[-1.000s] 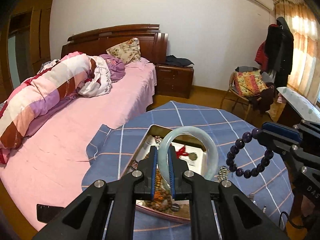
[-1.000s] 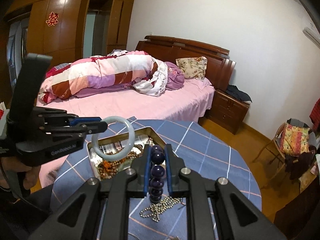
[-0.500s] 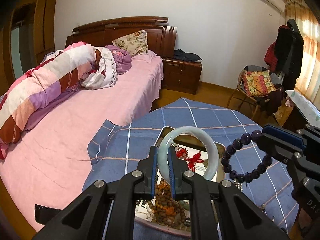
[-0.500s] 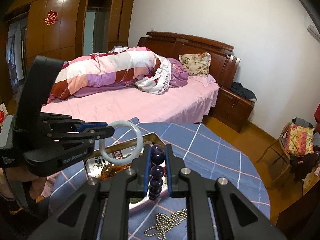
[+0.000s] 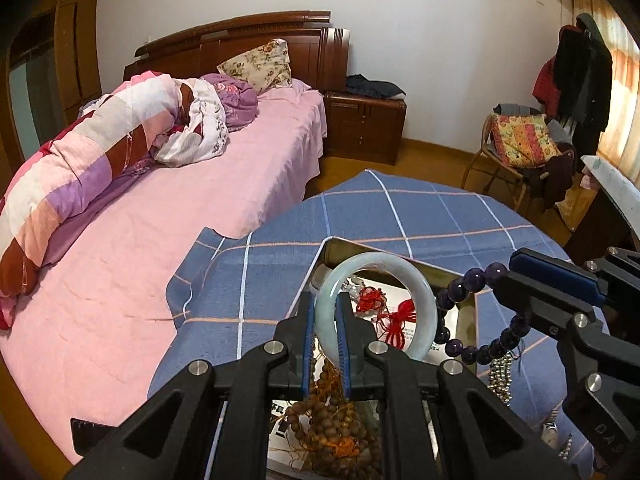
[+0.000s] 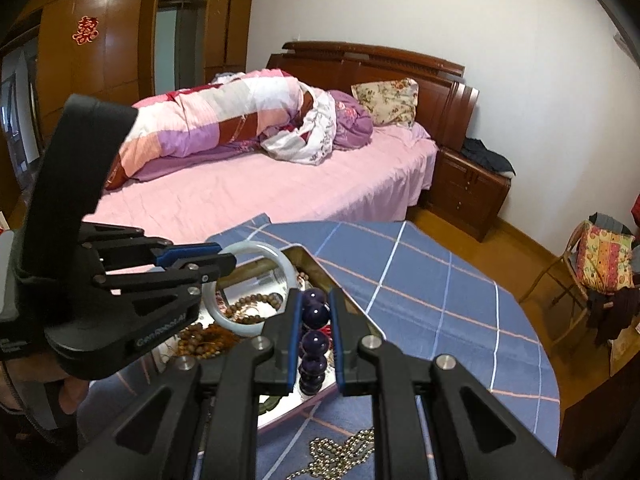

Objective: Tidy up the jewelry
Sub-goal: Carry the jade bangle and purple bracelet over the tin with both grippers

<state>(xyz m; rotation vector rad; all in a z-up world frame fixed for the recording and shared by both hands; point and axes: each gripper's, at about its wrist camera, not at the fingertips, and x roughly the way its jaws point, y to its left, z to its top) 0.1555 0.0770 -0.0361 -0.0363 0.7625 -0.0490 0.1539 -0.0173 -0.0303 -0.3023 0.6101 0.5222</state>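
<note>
Left wrist view: the left gripper (image 5: 326,340) is seen with its jaws closed on the rim of a pale jade bangle (image 5: 376,304), which is held upright above an open metal tin (image 5: 466,320); the edge-on hold is judged to allow a clean lowering into the tin. Inside the tin, brown wooden beads (image 5: 332,420) and a red knotted cord (image 5: 384,312) are lodged. The tin is set on a desk covered by a blue checked cloth (image 5: 400,208). At the right, the right gripper (image 5: 516,276) is shown carrying a purple bead bracelet (image 5: 472,340), hung as a loop over the tin's right side. A silver bead chain (image 5: 500,376) lies on the cloth just beside the tin, not yet sorted. Right wrist view: the right gripper (image 6: 314,328) is recorded with jaws clamped on the purple bead bracelet (image 6: 314,340), its beads stacked between the pads. The left gripper (image 6: 218,258), borne by a hand (image 6: 60,384), presents the bangle (image 6: 248,284) over the tin (image 6: 320,264). The silver chain (image 6: 340,452) rests on the cloth at the lower edge. Both pieces appear destined for the tin.
</note>
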